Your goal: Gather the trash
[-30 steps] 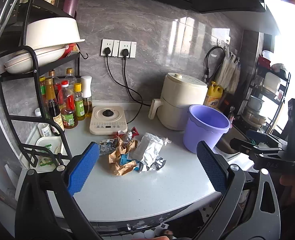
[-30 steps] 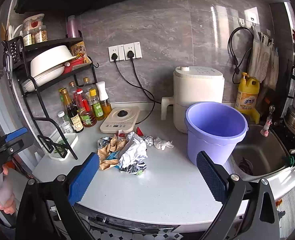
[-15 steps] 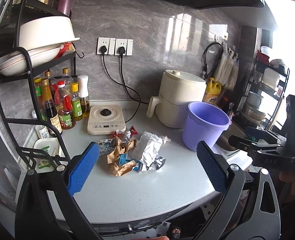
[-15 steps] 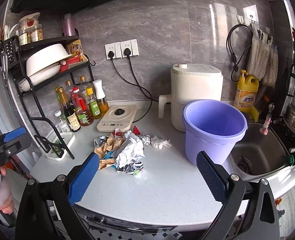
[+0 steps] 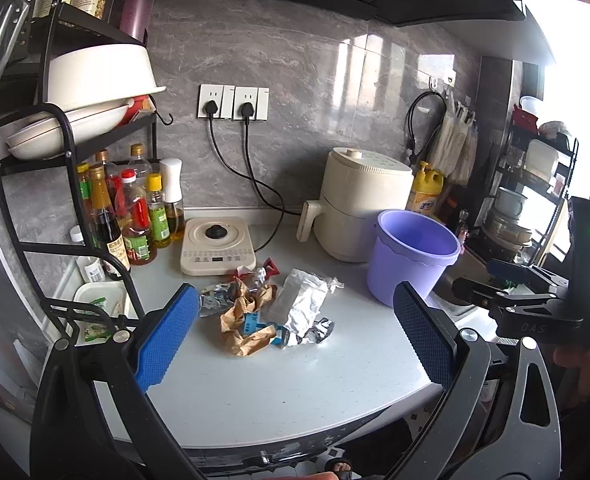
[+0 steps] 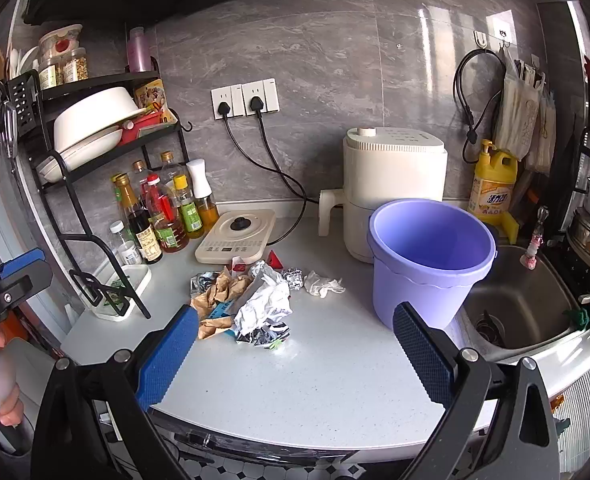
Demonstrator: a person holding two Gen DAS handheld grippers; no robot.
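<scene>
You held the left claw (image 5: 293,338) and the right claw (image 6: 293,350) spread wide and empty near the desk's (image 6: 315,380) front edge. The trash pile (image 6: 247,300) lay mid-desk straight ahead of your left claw and left of your right one, with the purple bucket (image 6: 431,260) toward the sink-side edge.

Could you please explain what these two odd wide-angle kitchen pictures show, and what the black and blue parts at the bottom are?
No robot here: a person carries a handheld gripper in each hand, each with a fisheye camera looking along its two blue-padded fingers. One picture comes from the left gripper, the other from the right gripper. Both are open and hold nothing. On the white counter lies a pile of crumpled trash of foil, brown paper and wrappers, with an empty purple bucket beside it, apart from the pile.
</scene>
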